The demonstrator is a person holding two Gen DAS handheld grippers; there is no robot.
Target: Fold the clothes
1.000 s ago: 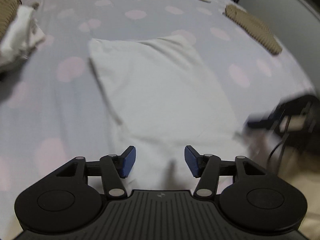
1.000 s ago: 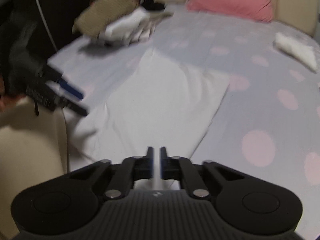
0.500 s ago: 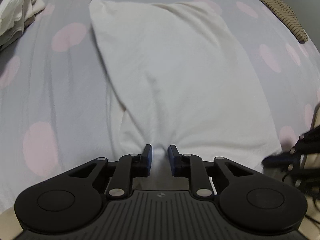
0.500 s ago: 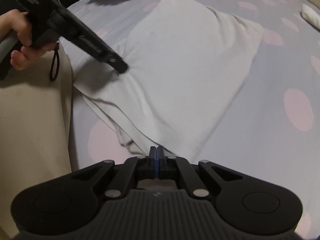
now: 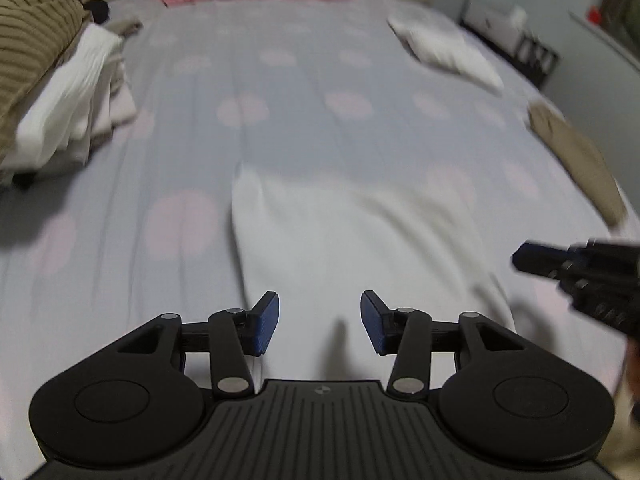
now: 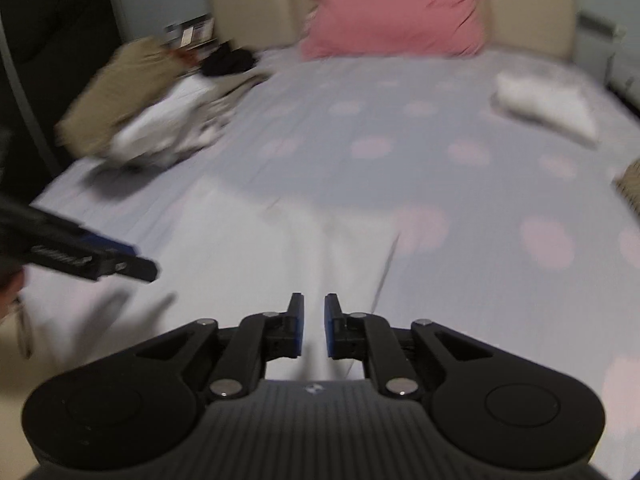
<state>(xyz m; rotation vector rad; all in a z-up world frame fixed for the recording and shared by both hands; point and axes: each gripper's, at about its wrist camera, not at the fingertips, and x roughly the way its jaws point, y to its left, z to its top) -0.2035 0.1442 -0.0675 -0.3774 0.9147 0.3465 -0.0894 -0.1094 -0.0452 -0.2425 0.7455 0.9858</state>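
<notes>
Hovering over the near edge of the white garment [image 5: 352, 240]: left gripper [image 5: 320, 322], blue pads well apart, jaws have just been opening, nothing between them, only cloth lying below. Right gripper [image 6: 314, 330] sits over the same garment's near edge, fingers a narrow gap apart, jaws also just opening, nothing pinched in the gap. Each gripper shows blurred at the edge of the other's view: right one at the right side of the left wrist view, left one at the left side of the right wrist view.

Garment lies flat on the lilac bedsheet with pink dots [image 5: 304, 92], at the near end of the bed, roughly rectangular, folded edge on its left side. Both frames motion-blurred.

Farther out: heap of unfolded clothes [image 5: 68, 96] at the left edge of the bed, white and tan striped pieces on top. Tan item [image 5: 576, 160] at the right edge. Small white folded piece [image 5: 448, 52] far right. Pink pillow [image 6: 394, 24] against the beige headboard [image 6: 528, 4] at the far end.
</notes>
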